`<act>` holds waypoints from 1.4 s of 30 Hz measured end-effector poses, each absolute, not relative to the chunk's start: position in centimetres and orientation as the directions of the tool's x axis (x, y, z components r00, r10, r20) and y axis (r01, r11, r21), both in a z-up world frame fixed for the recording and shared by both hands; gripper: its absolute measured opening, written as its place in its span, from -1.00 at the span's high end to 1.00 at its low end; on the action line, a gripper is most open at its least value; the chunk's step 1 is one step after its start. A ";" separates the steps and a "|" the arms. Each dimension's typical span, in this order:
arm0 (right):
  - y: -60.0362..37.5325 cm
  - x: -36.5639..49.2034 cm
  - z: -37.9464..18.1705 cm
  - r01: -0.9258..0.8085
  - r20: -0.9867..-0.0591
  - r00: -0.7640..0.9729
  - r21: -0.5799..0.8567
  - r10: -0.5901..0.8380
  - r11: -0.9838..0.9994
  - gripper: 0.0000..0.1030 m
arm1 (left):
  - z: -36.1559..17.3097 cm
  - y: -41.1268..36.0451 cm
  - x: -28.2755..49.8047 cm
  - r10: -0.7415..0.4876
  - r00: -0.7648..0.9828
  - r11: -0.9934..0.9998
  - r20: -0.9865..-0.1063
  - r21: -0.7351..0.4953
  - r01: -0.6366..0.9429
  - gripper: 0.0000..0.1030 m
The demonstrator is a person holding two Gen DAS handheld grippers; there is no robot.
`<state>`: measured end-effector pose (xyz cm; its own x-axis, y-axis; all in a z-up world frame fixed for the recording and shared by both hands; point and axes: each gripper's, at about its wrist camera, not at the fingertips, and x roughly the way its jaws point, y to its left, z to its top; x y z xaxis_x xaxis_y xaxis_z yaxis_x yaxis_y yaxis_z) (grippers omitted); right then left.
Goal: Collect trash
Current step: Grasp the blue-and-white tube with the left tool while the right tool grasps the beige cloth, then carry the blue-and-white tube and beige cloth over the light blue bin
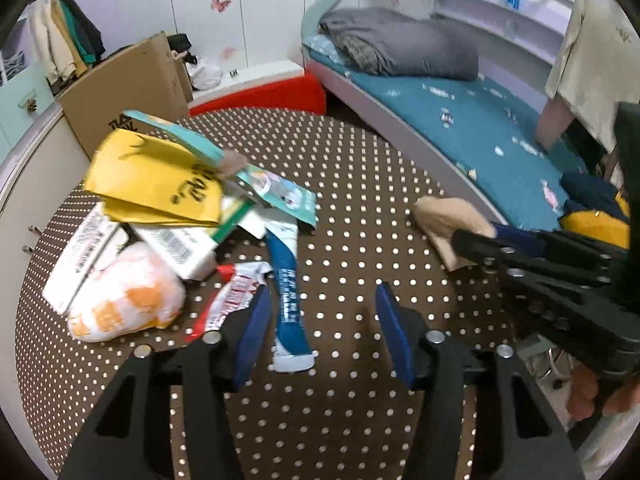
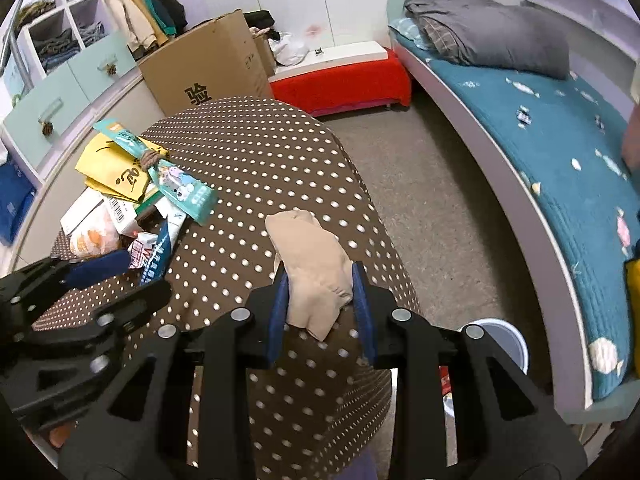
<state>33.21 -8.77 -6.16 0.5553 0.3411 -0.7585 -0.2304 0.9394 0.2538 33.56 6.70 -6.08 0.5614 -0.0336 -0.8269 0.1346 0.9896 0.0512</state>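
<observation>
Showing 2 grippers: left gripper, right gripper. Lying on table: 1 beige cloth, 1 blue tube, 1 yellow bag, approx. 5 other wrappers.

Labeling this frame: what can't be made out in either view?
- Bin, right wrist view: mostly hidden behind the right gripper; contents unseen.
- Beige cloth, left wrist view: near end covered by that gripper.
- Trash pile, both views: lower items buried; print blurred.

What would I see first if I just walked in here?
Probably the messy pile of wrappers heaped on the left part of the brown polka-dot table. Next, the right gripper pinching a beige cloth near the table's edge, with the teal bed behind on the right.
</observation>
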 end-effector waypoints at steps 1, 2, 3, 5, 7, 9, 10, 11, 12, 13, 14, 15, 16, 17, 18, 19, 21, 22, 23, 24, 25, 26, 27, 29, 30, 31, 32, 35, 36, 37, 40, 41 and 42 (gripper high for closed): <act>-9.0 33.2 -6.2 -0.230 -0.758 0.554 0.260 0.346 0.938 0.41 | -6.4 6.5 34.0 -0.008 0.551 0.990 -0.834 0.070 0.120 -0.01; -9.3 33.0 -6.2 -0.229 -0.755 0.557 0.259 0.345 0.938 0.41 | -6.7 6.5 34.2 0.026 0.542 0.991 -0.840 0.093 0.096 0.03; -9.5 32.9 -6.1 -0.229 -0.754 0.560 0.257 0.343 0.939 0.41 | -7.0 6.5 34.4 0.049 0.536 0.991 -0.843 0.107 0.078 0.10; -9.8 32.7 -6.0 -0.229 -0.752 0.564 0.253 0.341 0.940 0.41 | -7.1 6.4 34.6 0.030 0.526 0.993 -0.850 0.085 0.082 0.59; -10.2 32.5 -6.0 -0.226 -0.752 0.566 0.253 0.338 0.941 0.41 | -7.1 6.1 34.8 0.031 0.522 0.992 -0.853 0.088 0.085 0.77; -10.6 32.2 -6.0 -0.223 -0.750 0.567 0.256 0.339 0.941 0.41 | -7.1 5.7 34.7 0.052 0.526 0.991 -0.849 0.107 0.074 0.78; -10.7 32.0 -6.0 -0.221 -0.750 0.569 0.258 0.339 0.941 0.41 | -7.1 5.5 34.6 0.051 0.525 0.991 -0.849 0.107 0.076 0.79; -11.0 31.8 -6.0 -0.219 -0.748 0.570 0.260 0.339 0.941 0.41 | -7.1 5.3 34.5 0.047 0.525 0.991 -0.850 0.104 0.080 0.79; -11.2 31.6 -5.9 -0.218 -0.747 0.569 0.265 0.343 0.939 0.41 | -7.1 5.1 34.4 0.042 0.527 0.991 -0.849 0.102 0.085 0.79; -11.5 31.4 -6.0 -0.215 -0.747 0.567 0.274 0.348 0.937 0.41 | -7.0 4.8 34.2 0.041 0.530 0.991 -0.847 0.104 0.089 0.79; -11.8 31.3 -6.0 -0.212 -0.747 0.565 0.278 0.350 0.937 0.41 | -6.9 4.5 33.9 0.040 0.533 0.990 -0.845 0.105 0.092 0.80; -12.1 31.2 -6.0 -0.203 -0.749 0.566 0.279 0.345 0.939 0.41 | -6.8 4.2 33.8 0.035 0.535 0.990 -0.844 0.102 0.097 0.80; -12.3 31.2 -6.1 -0.198 -0.749 0.567 0.279 0.342 0.940 0.41 | -6.8 4.0 33.6 0.023 0.533 0.989 -0.846 0.096 0.110 0.80; -12.6 31.1 -6.1 -0.191 -0.750 0.568 0.281 0.340 0.940 0.41 | -6.7 3.8 33.5 0.018 0.535 0.989 -0.844 0.094 0.114 0.80; -13.0 30.9 -6.1 -0.186 -0.749 0.569 0.284 0.339 0.941 0.41 | -6.7 3.3 33.4 0.019 0.538 0.989 -0.843 0.097 0.116 0.80; -13.3 30.6 -6.0 -0.178 -0.749 0.572 0.285 0.334 0.942 0.41 | -6.7 2.9 33.3 0.019 0.541 0.988 -0.841 0.099 0.120 0.80; -13.8 30.3 -5.9 -0.168 -0.747 0.578 0.284 0.328 0.944 0.41 | -6.6 2.1 33.0 0.010 0.547 0.986 -0.837 0.099 0.134 0.80; -14.2 30.1 -5.9 -0.162 -0.746 0.580 0.286 0.326 0.944 0.41 | -6.5 1.6 32.9 0.006 0.550 0.985 -0.835 0.099 0.140 0.80; -14.6 29.9 -5.9 -0.155 -0.746 0.583 0.287 0.322 0.945 0.41 | -6.4 1.3 32.7 0.002 0.553 0.984 -0.833 0.101 0.148 0.80; -14.8 29.6 -5.8 -0.148 -0.747 0.585 0.285 0.317 0.947 0.41 | -6.4 0.9 32.6 -0.001 0.556 0.983 -0.831 0.102 0.155 0.81; -15.2 29.4 -5.8 -0.140 -0.747 0.588 0.283 0.310 0.949 0.41 | -6.3 0.6 32.5 -0.005 0.558 0.982 -0.830 0.101 0.160 0.81; -15.5 29.2 -5.8 -0.135 -0.747 0.590 0.282 0.306 0.950 0.41 | -6.3 0.2 32.4 -0.012 0.560 0.981 -0.829 0.099 0.167 0.81; -15.8 29.0 -5.7 -0.130 -0.746 0.592 0.283 0.303 0.950 0.41 | -6.2 -0.2 32.2 -0.019 0.561 0.979 -0.827 0.098 0.177 0.81; -16.4 28.6 -5.6 -0.120 -0.745 0.597 0.283 0.297 0.951 0.41 | -6.1 -1.0 32.0 -0.029 0.564 0.977 -0.826 0.097 0.192 0.81; -16.8 28.4 -5.7 -0.113 -0.746 0.599 0.283 0.293 0.952 0.41 | -6.1 -1.6 31.9 -0.039 0.562 0.974 -0.827 0.093 0.204 0.81; -17.2 28.3 -5.6 -0.104 -0.746 0.601 0.283 0.287 0.954 0.41 | -6.1 -2.0 31.9 -0.047 0.557 0.973 -0.829 0.089 0.214 0.81; -17.7 28.0 -5.6 -0.094 -0.746 0.604 0.284 0.281 0.954 0.41 | -6.1 -2.5 31.8 -0.052 0.555 0.971 -0.830 0.088 0.222 0.81; -18.9 27.2 -5.6 -0.071 -0.744 0.612 0.286 0.268 0.955 0.41 | -6.0 -4.0 31.6 -0.065 0.556 0.964 -0.829 0.091 0.249 0.81; -19.4 26.9 -5.6 -0.060 -0.744 0.616 0.284 0.260 0.957 0.41 | -6.0 -4.9 31.5 -0.074 0.554 0.960 -0.829 0.092 0.265 0.81; -19.9 26.7 -5.6 -0.047 -0.744 0.619 0.285 0.252 0.957 0.41 | -6.0 -5.3 31.4 -0.075 0.553 0.958 -0.830 0.094 0.271 0.81; -21.3 25.8 -5.5 -0.017 -0.741 0.629 0.288 0.234 0.957 0.41 | -6.2 -7.1 31.2 -0.091 0.546 0.948 -0.832 0.094 0.302 0.81; -22.0 25.4 -5.5 -0.002 -0.742 0.632 0.284 0.221 0.959 0.41 | -6.2 -7.7 31.1 -0.096 0.544 0.945 -0.834 0.095 0.313 0.81; -22.4 25.2 -5.5 0.007 -0.743 0.634 0.284 0.215 0.959 0.41 | -6.3 -8.5 30.9 -0.101 0.542 0.941 -0.834 0.097 0.325 0.81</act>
